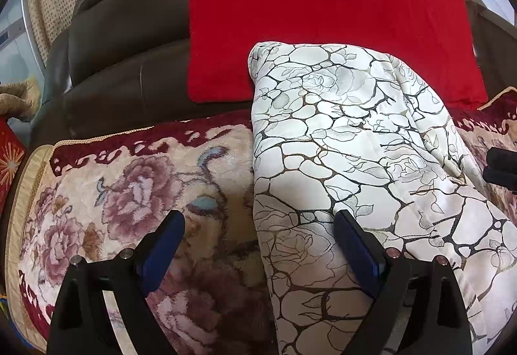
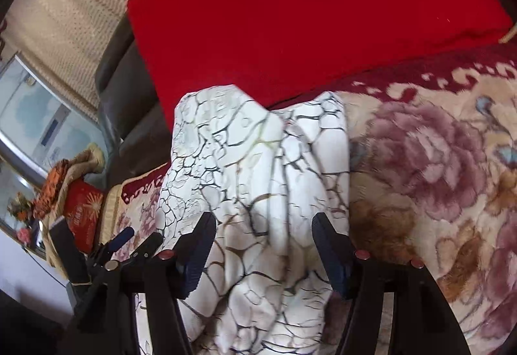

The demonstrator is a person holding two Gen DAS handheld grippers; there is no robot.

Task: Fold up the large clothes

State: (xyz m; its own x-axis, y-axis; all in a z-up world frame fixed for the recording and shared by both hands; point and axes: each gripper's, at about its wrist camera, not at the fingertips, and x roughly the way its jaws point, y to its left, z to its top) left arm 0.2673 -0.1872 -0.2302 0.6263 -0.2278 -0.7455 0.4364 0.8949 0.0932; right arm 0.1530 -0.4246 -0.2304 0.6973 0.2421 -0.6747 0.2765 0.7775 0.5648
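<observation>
A white crackle-print garment (image 1: 355, 161), soft and limp, is seen folded lengthwise at centre frame on a floral blanket (image 1: 129, 193). The left gripper (image 1: 258, 251) and right gripper (image 2: 263, 248) are held with jaws apart, nothing clamped. It is judged light and best pinched along a folded edge.

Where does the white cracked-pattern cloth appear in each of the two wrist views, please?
Left wrist: white cracked-pattern cloth fills the centre-right, running to the bottom edge.
Right wrist: it lies in the centre, running down between the tool fingers.
Shared landmark: the red cushion sits just behind the cloth in both.
</observation>
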